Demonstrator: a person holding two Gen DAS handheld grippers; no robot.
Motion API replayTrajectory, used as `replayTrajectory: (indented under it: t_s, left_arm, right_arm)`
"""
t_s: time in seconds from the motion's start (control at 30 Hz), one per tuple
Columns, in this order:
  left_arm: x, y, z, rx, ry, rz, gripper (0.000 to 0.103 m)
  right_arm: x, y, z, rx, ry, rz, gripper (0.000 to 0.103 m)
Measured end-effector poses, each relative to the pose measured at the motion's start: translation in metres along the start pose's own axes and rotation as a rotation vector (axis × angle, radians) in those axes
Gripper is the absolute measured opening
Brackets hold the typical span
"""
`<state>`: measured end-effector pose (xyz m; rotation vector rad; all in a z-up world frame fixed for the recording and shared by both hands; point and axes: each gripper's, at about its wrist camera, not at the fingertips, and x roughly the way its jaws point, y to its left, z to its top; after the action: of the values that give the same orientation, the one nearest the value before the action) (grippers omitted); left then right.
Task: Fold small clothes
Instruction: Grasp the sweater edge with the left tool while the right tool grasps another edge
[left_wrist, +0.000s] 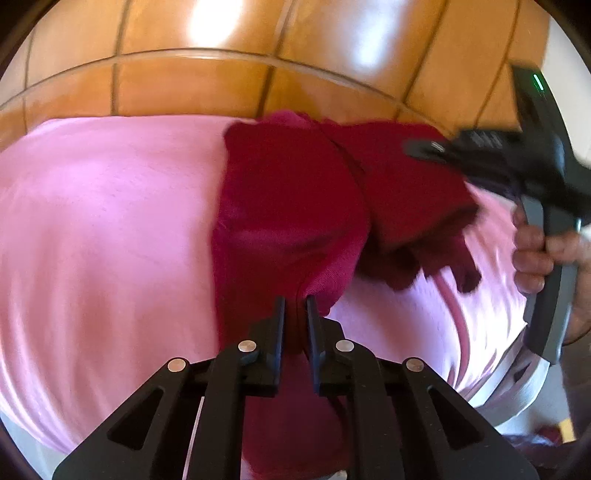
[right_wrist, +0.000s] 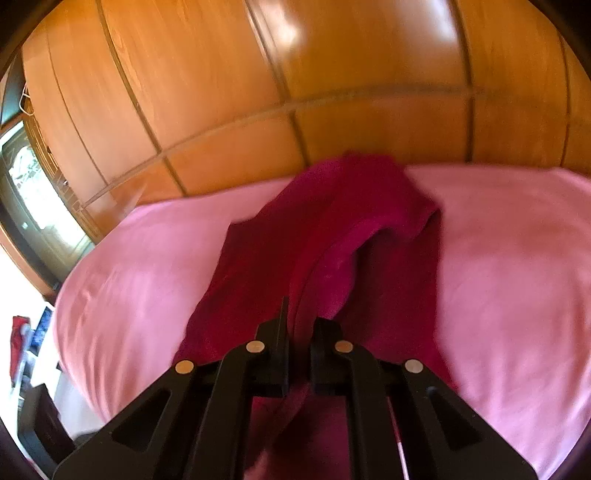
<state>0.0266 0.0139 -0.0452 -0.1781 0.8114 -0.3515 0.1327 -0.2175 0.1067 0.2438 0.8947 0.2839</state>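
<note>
Both tools are pinched on the same dark red garment (left_wrist: 291, 206). Seen from the left wrist camera, the left tool (left_wrist: 295, 306) has its two black fingers drawn close together with a fold of the red knit fabric caught between them, and the cloth runs on under the tool toward the bottom of the frame. The right tool (left_wrist: 421, 149) shows at the right edge of that view, blurred, its tip on the far right part of the garment; a bare hand (left_wrist: 535, 254) wraps its grey handle. Whether that tip clamps cloth cannot be told from this view.

From the right wrist camera, the right tool (right_wrist: 299, 325) also has its fingers narrowed, with a raised ridge of the garment (right_wrist: 332, 236) running up between them, so it is gripping the fabric.

The garment lies on a bed covered by a pink sheet (left_wrist: 103, 206), near the far edge of the mattress. Its right half is bunched and lifted in loose folds, while the left half lies flatter. Behind the bed stands a glossy orange-brown wooden wardrobe (right_wrist: 332, 74) with panelled doors.
</note>
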Motion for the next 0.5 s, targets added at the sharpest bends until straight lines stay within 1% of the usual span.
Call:
replayTrajectory:
  t_s: [0.07,0.1,0.17,0.2,0.23,0.27,0.3,0.37,0.4,0.47,0.5]
  left_arm:
    - [-0.009,0.013,0.013,-0.034,-0.036,-0.006,0.010]
    - [-0.016,0.022,0.023,-0.052,-0.064,0.002,0.010]
    - [-0.023,0.043,0.045,-0.091,-0.114,0.040,0.009]
    - [-0.024,0.053,0.055,-0.109,-0.129,0.055,0.009]
    - [-0.025,0.066,0.069,-0.130,-0.153,0.080,0.009]
    - [-0.026,0.075,0.078,-0.138,-0.168,0.099,0.009]
    - [-0.025,0.088,0.093,-0.147,-0.186,0.135,0.009]
    - [-0.022,0.104,0.112,-0.157,-0.197,0.185,0.008]
    - [-0.019,0.113,0.125,-0.160,-0.202,0.224,0.008]
    - [-0.012,0.130,0.146,-0.173,-0.206,0.289,0.008]
    - [-0.007,0.145,0.160,-0.205,-0.208,0.322,0.008]
  right_arm:
    - [-0.012,-0.017,0.008,-0.003,-0.041,-0.051,0.006]
    - [-0.020,-0.032,0.014,0.003,-0.068,-0.098,0.006]
    - [-0.026,-0.058,0.023,0.031,-0.092,-0.162,0.006]
    - [-0.029,-0.081,0.030,0.070,-0.104,-0.208,0.006]
    - [-0.029,-0.092,0.033,0.086,-0.111,-0.233,0.006]
    - [-0.029,-0.109,0.037,0.102,-0.122,-0.285,0.006]
    - [-0.029,-0.127,0.041,0.111,-0.128,-0.340,0.006]
    - [-0.021,-0.155,0.046,0.140,-0.120,-0.416,0.006]
    - [-0.016,-0.176,0.049,0.170,-0.108,-0.462,0.006]
    - [-0.009,-0.204,0.053,0.199,-0.095,-0.538,0.006]
    - [-0.005,-0.223,0.055,0.222,-0.084,-0.587,0.006]
